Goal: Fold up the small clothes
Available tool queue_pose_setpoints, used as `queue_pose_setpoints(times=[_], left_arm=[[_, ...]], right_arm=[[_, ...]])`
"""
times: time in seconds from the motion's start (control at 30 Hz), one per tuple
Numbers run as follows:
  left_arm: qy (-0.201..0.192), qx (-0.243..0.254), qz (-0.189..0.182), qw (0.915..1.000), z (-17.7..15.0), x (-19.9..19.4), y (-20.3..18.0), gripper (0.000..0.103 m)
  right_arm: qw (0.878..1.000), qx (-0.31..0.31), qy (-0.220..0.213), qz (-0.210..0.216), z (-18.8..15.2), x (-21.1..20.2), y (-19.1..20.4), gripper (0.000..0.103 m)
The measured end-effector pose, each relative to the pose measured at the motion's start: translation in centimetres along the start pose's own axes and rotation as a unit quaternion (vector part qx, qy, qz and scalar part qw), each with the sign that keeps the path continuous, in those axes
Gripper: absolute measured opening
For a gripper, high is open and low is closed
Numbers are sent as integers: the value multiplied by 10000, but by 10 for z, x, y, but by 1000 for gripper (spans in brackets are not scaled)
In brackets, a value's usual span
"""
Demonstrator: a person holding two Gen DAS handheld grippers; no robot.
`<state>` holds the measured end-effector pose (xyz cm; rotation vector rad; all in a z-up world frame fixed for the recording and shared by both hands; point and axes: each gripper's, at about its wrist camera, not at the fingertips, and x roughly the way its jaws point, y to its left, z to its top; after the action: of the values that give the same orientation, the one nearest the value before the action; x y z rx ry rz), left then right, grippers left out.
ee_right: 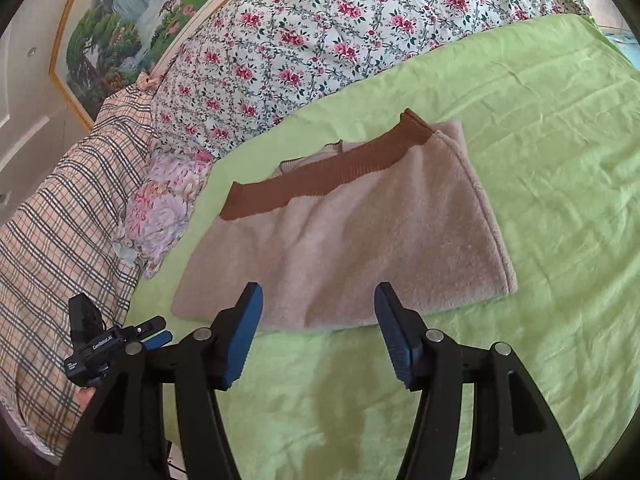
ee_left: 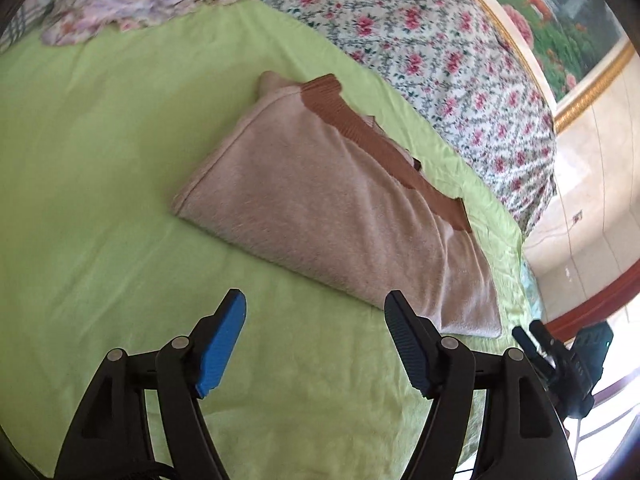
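We see a wide green sheet [ee_right: 540, 168] spread over the bed, with a rose-print quilt [ee_right: 320, 32] heaped along its far edge and a plaid cloth [ee_right: 52, 220] off to the left in the right wrist view. A framed landscape picture [ee_right: 120, 20] hangs on the wall beyond.

On the sheet lies the folded pink garment [ee_right: 352, 240], flat, with its brown ribbed band [ee_right: 320, 178] along the far edge. In the right wrist view its long axis runs left to right, the band end rising toward the far right; in the left wrist view the garment [ee_left: 332, 208] runs diagonally from far left to near right.

Our right gripper [ee_right: 318, 316] hovers at the garment's near edge, jaws spread and holding nothing. Our left gripper [ee_left: 316, 320] sits just near of the garment (also spread, empty), over bare sheet [ee_left: 100, 160].
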<state>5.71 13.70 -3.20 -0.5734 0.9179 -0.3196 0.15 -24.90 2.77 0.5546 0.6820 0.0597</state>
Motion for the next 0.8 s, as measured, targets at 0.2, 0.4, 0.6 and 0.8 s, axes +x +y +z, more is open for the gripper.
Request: queue_pose_setpoints(times=[0.2, 0.4, 0.6, 0.8], left_arm=[[46, -492, -19, 9988, 10, 24, 23, 75], [-225, -560, 25, 9982, 35, 50, 24, 83], [-457, -487, 256, 9974, 56, 69, 19, 81], [-332, -98, 347, 9988, 73, 82, 2, 11]], right_arm=[[9999, -12, 79, 63, 1, 8, 2, 61], [9995, 21, 306, 76, 0, 28, 0, 61], [9987, 109, 476, 123, 7, 44, -8, 61], [9980, 182, 580, 191, 29, 59, -20, 61]])
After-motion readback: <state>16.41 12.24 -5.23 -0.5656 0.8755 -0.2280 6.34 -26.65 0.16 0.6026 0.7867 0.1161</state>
